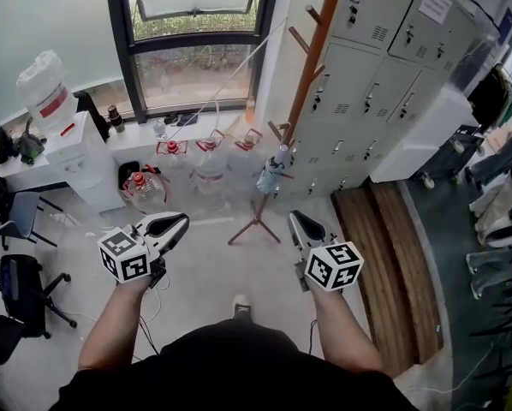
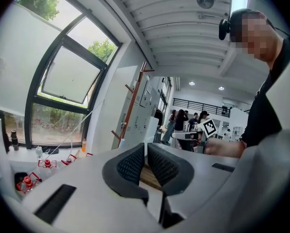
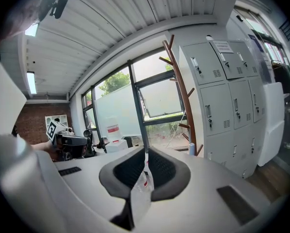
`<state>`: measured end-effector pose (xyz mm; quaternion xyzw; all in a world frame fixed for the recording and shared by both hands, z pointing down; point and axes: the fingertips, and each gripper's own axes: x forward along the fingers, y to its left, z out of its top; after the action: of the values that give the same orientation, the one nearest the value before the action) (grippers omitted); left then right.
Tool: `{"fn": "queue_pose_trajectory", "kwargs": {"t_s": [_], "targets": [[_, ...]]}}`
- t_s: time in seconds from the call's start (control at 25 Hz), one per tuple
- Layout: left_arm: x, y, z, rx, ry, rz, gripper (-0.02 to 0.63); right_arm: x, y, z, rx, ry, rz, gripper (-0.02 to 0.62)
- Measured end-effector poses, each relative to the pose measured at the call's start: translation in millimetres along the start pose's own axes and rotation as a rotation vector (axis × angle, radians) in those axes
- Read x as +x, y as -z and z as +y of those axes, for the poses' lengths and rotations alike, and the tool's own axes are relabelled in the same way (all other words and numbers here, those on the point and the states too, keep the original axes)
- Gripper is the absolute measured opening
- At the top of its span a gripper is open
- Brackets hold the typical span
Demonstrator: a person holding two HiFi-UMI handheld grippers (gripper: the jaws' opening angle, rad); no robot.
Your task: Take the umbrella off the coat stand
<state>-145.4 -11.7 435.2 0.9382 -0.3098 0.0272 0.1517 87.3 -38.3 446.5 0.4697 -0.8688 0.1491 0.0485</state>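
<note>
So the pale blue folded umbrella (image 1: 271, 174) is hanging on the tall brown wooden coat stand (image 1: 312, 67), hooked on one of the low pegs, pointing down toward the stand's splayed feet. The stand is right up beside the bank of grey metal lockers (image 1: 384, 75), with the big dark-framed window (image 1: 196, 75) on its other side.

Neither gripper is anywhere on it. In the head view both are held low in front of the person, well apart from the umbrella, which sits up ahead roughly between them and a bit closer to the right one. The left gripper (image 1: 182, 220) has its two dark ribbed pads drawn together with only a sliver of a gap, and nothing is in there; you just see a bit of floor through it. Same deal with the right gripper (image 1: 297, 217): pads closed up against each other at the tips, empty, with only background peeking through the slit below. From the right gripper view the stand and the umbrella are off to the right of the jaws, not lined up with them.

Other stuff around: a row of clear plastic water jugs with red handles (image 1: 209, 165) on the pale floor under the window, a white water dispenser (image 1: 76, 157) with a big bottle on top to the left, black office chairs (image 1: 25, 294) at the far left, and a strip of brown wooden planks (image 1: 384, 264) running along the lockers
</note>
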Motion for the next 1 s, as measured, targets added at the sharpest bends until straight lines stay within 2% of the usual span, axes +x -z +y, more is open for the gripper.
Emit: {"fn": "queue_pose_trajectory", "kwargs": {"t_s": [0.32, 0.68, 0.88, 1.0], "targets": [[37.6, 6.8, 17.9, -0.030, 0.018, 0.030, 0.038, 25.3, 2.6, -27.3, 0.010, 0.005, 0.023, 0.035], [70.2, -8.9, 48.7, -0.047, -0.026, 0.029, 0.038, 53.8, -6.7, -68.5, 0.021, -0.009, 0.031, 0.035], [98.3, -17.1, 63.1, -0.015, -0.066, 0.043, 0.038, 76.4, 3.0, -96.8, 0.029, -0.027, 0.055, 0.035], [107.5, -18.5, 71.6, -0.024, -0.097, 0.042, 0.037, 91.2, 11.1, -112.7, 0.021, -0.041, 0.084, 0.035]]}}
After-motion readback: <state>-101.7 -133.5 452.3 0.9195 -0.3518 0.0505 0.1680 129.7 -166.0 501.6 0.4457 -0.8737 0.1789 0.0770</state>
